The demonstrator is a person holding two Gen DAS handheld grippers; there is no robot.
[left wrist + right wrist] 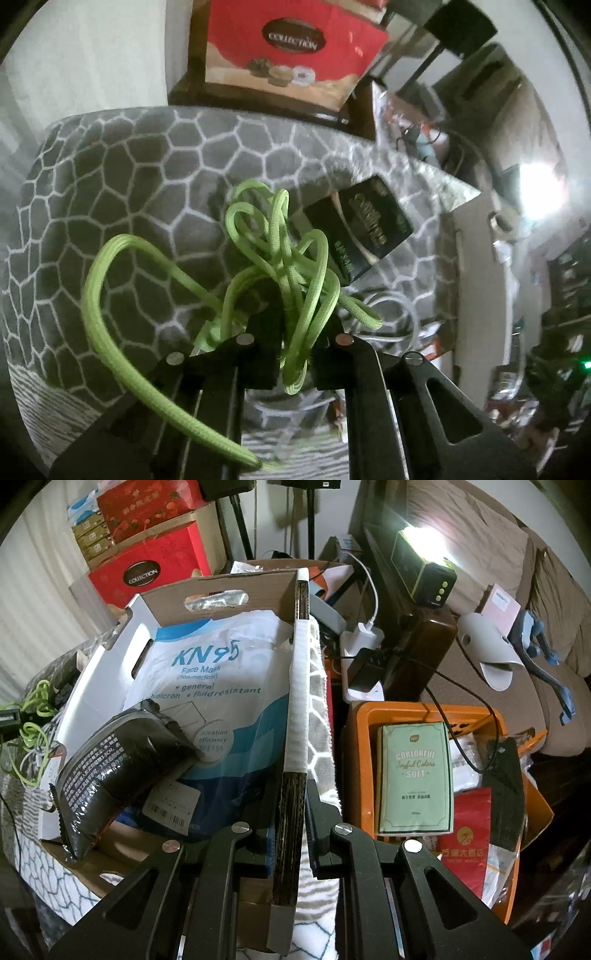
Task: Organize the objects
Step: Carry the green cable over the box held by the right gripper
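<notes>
My left gripper (295,332) is shut on a tangled light-green cord (280,251) and holds it above a grey patterned blanket (129,177). One long loop of the cord hangs over the left finger. A dark box with gold lettering (362,225) lies on the blanket just beyond the cord. My right gripper (291,812) is shut on the right wall (297,701) of a cardboard box. Inside that box lie a KN95 face mask bag (221,686) and a black pouch (118,753). The green cord (33,709) also shows at the far left of the right wrist view.
A red COLLECTION box (291,48) stands behind the blanket. An orange bin (369,746) right of the cardboard box holds a green tissue pack (415,775) and packets. A white charger (364,638), a dark wooden post (421,646) and a sofa (480,554) lie beyond.
</notes>
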